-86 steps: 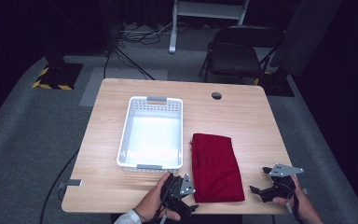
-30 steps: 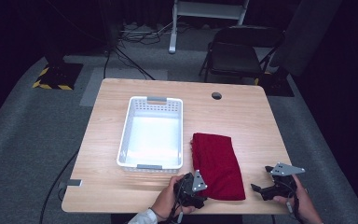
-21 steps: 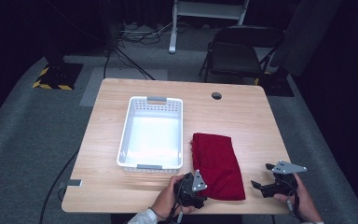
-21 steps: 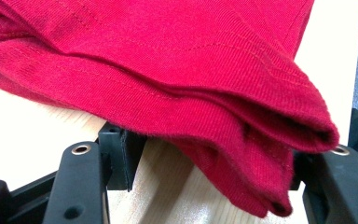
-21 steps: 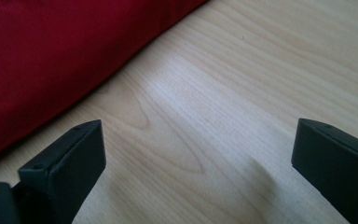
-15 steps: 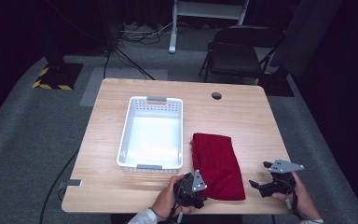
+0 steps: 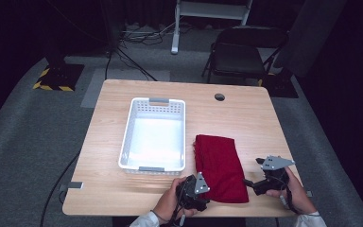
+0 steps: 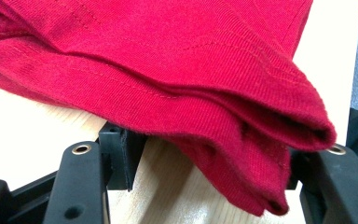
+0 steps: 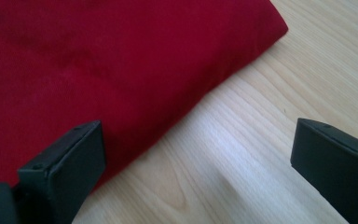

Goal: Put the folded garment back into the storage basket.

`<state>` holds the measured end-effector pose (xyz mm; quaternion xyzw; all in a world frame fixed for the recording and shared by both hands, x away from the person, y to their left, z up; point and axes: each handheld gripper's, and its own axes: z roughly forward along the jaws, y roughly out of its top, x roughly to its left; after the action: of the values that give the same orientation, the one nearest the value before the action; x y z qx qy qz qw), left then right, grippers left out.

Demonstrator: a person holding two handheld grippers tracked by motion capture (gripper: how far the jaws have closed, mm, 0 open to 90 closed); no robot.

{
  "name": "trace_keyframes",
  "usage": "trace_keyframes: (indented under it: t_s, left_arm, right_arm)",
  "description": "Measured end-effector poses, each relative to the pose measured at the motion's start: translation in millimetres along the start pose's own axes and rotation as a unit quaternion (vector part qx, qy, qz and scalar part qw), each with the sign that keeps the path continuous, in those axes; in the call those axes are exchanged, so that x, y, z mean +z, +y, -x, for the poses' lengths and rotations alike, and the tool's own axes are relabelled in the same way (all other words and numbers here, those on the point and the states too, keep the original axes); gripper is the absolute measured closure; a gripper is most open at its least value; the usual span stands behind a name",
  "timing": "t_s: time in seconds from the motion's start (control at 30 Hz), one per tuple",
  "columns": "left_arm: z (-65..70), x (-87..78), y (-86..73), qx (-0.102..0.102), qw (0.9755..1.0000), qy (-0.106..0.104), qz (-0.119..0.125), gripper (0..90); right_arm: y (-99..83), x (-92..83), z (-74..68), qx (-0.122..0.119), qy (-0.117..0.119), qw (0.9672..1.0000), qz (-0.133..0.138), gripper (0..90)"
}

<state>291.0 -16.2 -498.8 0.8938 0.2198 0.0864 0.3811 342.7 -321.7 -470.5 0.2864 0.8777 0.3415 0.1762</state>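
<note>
A folded red cloth (image 7: pixel 219 166) lies on the wooden table (image 7: pixel 246 123), right of the white basket (image 7: pixel 153 135). My left gripper (image 7: pixel 206 190) sits at the cloth's near left corner. In the left gripper view the layered corner (image 8: pixel 242 140) lies between the jaws of the left gripper (image 8: pixel 219 154), with bare wood showing beside the left pad (image 8: pixel 121 154); the jaws stand open around it. My right gripper (image 7: pixel 248 183) is at the cloth's right edge, near the front. In the right gripper view the right gripper (image 9: pixel 198 135) is wide open, and the cloth's edge (image 9: pixel 121 84) runs beside one jaw.
The empty basket stands at the table's left middle. A round cable hole (image 7: pixel 220 97) is near the far edge. A black chair (image 7: pixel 241 54) stands behind the table. The table's front edge is close under both hands.
The left gripper came right to the cloth's near corner and has stayed there. The right gripper has shifted a little left and away, closer to the cloth's right edge.
</note>
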Motion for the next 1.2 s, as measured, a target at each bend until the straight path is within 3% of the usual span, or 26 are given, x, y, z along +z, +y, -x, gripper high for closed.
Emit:
trace_keyframes:
  t_s: [0.27,0.53,0.83,1.0,1.2]
  left_arm:
    - [-3.9,-1.9,-0.7,0.002,1.0,-0.002,-0.003,40.9]
    - [-3.4,-1.9,-0.4,0.001,1.0,-0.001,-0.004,41.0]
    - [-3.4,-1.6,-0.1,0.003,1.0,-0.002,-0.005,41.1]
    - [-3.9,-1.6,0.3,0.006,0.9999,-0.004,-0.007,41.1]
    - [-3.9,-1.5,0.0,0.005,1.0,-0.004,-0.005,41.1]
  right_arm:
    - [16.2,6.9,-6.1,0.004,0.022,0.9997,0.014,3.5]
    - [26.0,18.1,-13.8,-0.004,0.029,0.9996,-0.001,2.9]
    - [26.0,33.7,-13.1,0.02,0.048,0.9984,-0.024,0.4]
    - [26.1,41.1,-5.9,0.034,0.084,0.9951,-0.04,0.3]
    - [21.4,48.3,-1.0,0.058,0.123,0.9901,-0.034,0.4]
